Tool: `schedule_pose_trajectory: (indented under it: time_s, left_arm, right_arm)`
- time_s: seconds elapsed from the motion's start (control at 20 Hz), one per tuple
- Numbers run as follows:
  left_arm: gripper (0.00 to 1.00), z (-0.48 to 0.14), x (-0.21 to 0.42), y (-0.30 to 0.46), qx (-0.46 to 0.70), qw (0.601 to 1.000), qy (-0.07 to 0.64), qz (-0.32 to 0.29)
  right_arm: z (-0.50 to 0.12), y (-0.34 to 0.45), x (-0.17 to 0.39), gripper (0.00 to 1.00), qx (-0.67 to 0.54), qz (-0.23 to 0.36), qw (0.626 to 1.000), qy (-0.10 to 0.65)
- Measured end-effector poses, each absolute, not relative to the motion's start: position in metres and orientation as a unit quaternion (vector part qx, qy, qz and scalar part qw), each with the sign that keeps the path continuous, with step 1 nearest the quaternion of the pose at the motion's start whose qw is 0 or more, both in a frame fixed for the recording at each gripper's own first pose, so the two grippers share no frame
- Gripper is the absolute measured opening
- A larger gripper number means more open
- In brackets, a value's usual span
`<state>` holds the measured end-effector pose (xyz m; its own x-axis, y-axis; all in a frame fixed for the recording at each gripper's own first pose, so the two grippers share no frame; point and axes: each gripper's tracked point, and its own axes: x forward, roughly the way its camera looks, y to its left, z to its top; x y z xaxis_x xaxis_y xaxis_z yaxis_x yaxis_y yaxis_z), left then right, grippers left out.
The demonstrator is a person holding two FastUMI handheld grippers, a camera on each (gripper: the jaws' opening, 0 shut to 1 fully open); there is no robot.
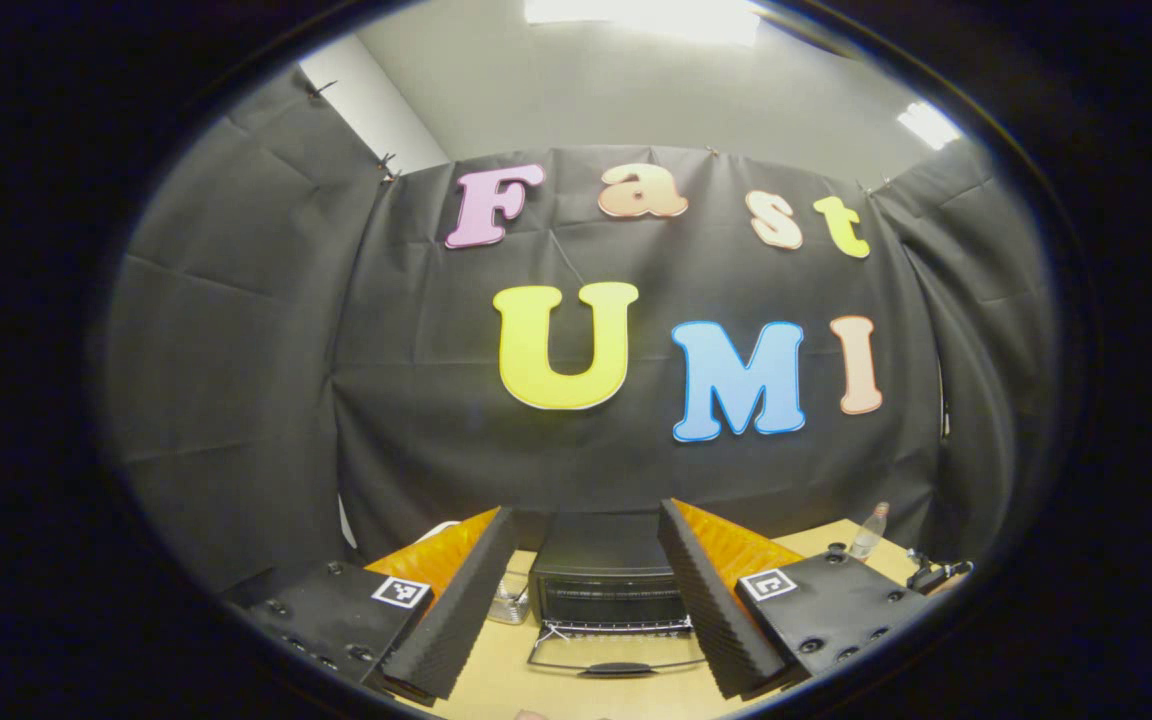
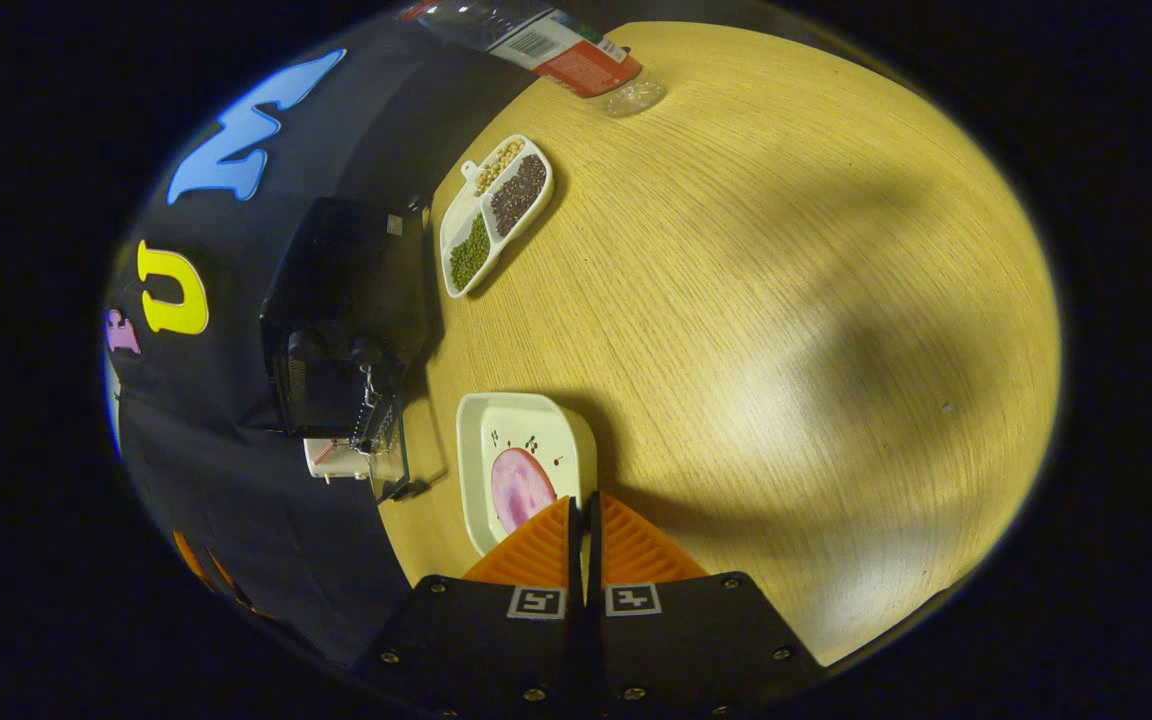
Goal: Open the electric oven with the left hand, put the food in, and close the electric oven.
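The black electric oven (image 1: 606, 580) stands at the back of the wooden table, straight ahead between my left gripper's fingers. Its glass door (image 1: 616, 648) hangs down flat, open, handle toward me. My left gripper (image 1: 588, 512) is open, holds nothing, and sits a short way back from the door. In the right gripper view the oven (image 2: 346, 300) shows from above with its door (image 2: 391, 450) folded out. A white square plate (image 2: 526, 465) carries a pink slice of food (image 2: 521, 485). My right gripper (image 2: 581, 512) is shut on the plate's near rim, beside the open door.
A white divided tray (image 2: 491, 215) of beans and seeds lies beyond the oven, a plastic bottle (image 2: 556, 45) farther off. The bottle (image 1: 871, 530) and a small black object (image 1: 936, 575) sit right of the oven; a glass container (image 1: 508, 600) sits left of it.
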<state>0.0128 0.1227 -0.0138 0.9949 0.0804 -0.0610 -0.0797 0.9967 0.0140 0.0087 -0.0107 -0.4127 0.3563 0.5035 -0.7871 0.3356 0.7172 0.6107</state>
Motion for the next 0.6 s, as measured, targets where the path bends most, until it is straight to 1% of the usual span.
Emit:
schedule_pose_trajectory:
  time_s: [0.1,0.25,0.3,0.35,0.6]
  left_arm:
    - [1.00,-0.015,0.013,0.122,0.006,0.999,0.032,0.036]
    - [0.92,-0.017,0.014,0.122,0.006,0.999,0.034,0.027]
    - [0.97,-0.017,0.015,0.122,0.007,0.999,0.035,0.022]
    - [0.92,-0.018,0.016,0.123,0.008,0.999,0.035,0.018]
    - [0.92,-0.007,0.018,0.135,0.008,1.000,0.023,0.006]
  right_arm:
    - [-0.408,-0.005,0.008,0.00,0.389,0.062,0.735,0.551]
    - [-0.397,0.007,0.006,0.00,0.411,0.070,0.738,0.531]
    - [-0.393,0.012,0.004,0.00,0.419,0.073,0.738,0.524]
    - [-0.389,0.017,0.003,0.00,0.428,0.074,0.737,0.518]
    - [-0.365,0.054,-0.005,0.00,0.470,0.084,0.733,0.485]
